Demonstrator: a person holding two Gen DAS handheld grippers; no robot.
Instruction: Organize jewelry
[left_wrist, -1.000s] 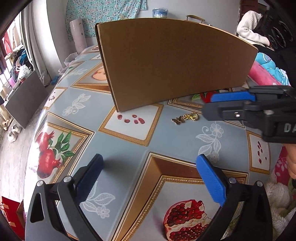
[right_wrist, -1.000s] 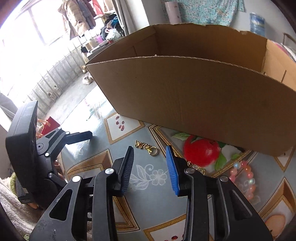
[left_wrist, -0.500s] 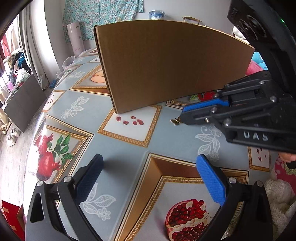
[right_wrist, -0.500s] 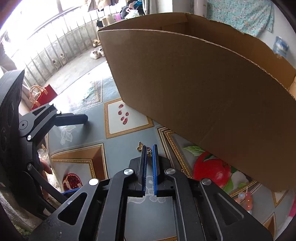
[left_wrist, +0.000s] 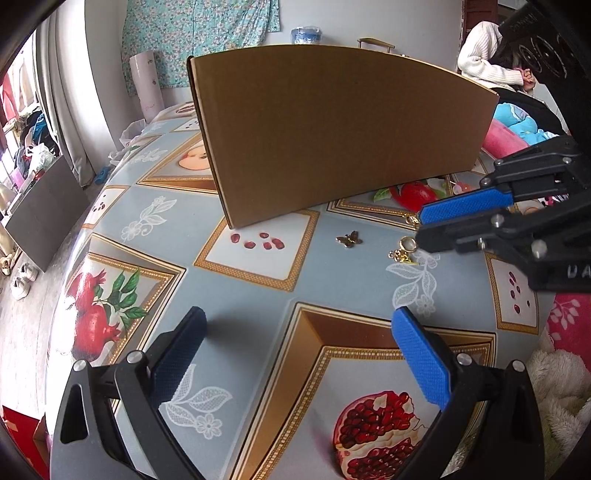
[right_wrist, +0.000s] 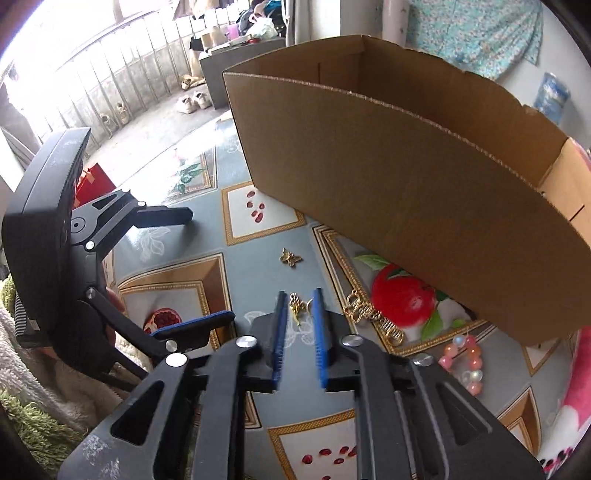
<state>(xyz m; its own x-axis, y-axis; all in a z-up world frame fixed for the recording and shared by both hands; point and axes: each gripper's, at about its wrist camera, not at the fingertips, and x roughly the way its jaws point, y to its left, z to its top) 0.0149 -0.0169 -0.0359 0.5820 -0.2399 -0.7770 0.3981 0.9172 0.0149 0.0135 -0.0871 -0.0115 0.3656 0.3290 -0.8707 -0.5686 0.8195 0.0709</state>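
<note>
A small gold butterfly charm (left_wrist: 349, 239) (right_wrist: 290, 257) lies on the patterned tablecloth in front of the open cardboard box (left_wrist: 332, 129) (right_wrist: 406, 184). A gold ring charm (left_wrist: 404, 251) (right_wrist: 299, 306) sits to its right, at the tip of my right gripper (left_wrist: 421, 227) (right_wrist: 300, 295). That gripper's jaws are opening, and the charm shows between the blue pads without being pressed. My left gripper (left_wrist: 297, 315) (right_wrist: 210, 266) is open and empty, low over the cloth, well short of both charms.
A gold chain (right_wrist: 369, 314) and a pastel bead bracelet (right_wrist: 463, 363) lie on the cloth by the box's near wall, right of my right gripper. A fluffy white cushion (left_wrist: 561, 387) lies at the table's right edge. A person (left_wrist: 491, 66) sits behind the box.
My right gripper came in over the gold charms, shut on them, then drew back right with jaws parting. The butterfly now lies apart from the ring charm. My left gripper stayed put.
</note>
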